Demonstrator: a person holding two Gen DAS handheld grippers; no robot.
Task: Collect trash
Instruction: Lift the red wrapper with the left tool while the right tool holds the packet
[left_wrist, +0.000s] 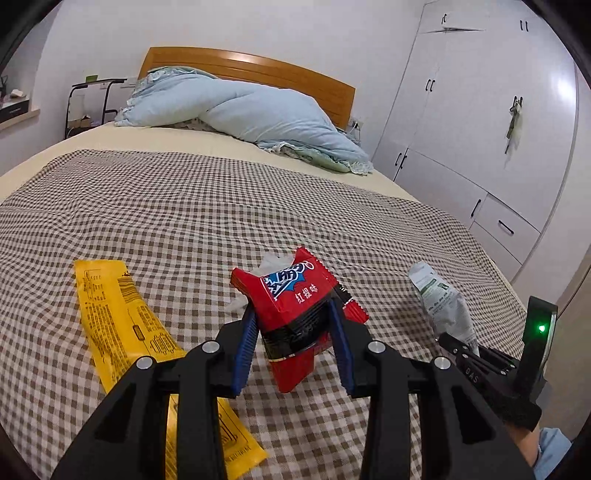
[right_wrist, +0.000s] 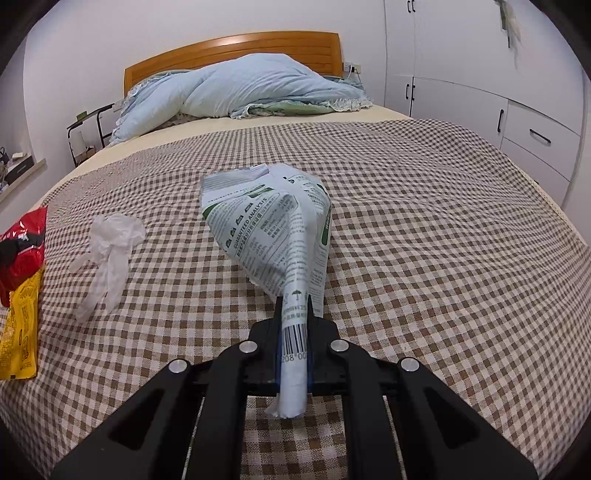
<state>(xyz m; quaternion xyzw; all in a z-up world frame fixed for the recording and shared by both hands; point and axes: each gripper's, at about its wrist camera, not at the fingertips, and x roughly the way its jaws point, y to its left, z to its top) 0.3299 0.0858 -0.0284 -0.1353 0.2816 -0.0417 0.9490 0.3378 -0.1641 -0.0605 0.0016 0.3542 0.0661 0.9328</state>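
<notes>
On the checked bed cover, far left, a yellow wrapper lies flat, not yet collected; next, the left gripper has its jaws clamped on a red snack packet, lifted off the cover; a crumpled white plastic bag lies beyond; rightmost, the right gripper pinches a rolled white-and-green pouch tightly; the slick red packet may slip, being held only by its lower half.

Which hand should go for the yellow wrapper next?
Neither is free: the left gripper grips the red packet, the right the white bag. Once emptied, probably left: the yellow wrapper lies beside it.
</notes>
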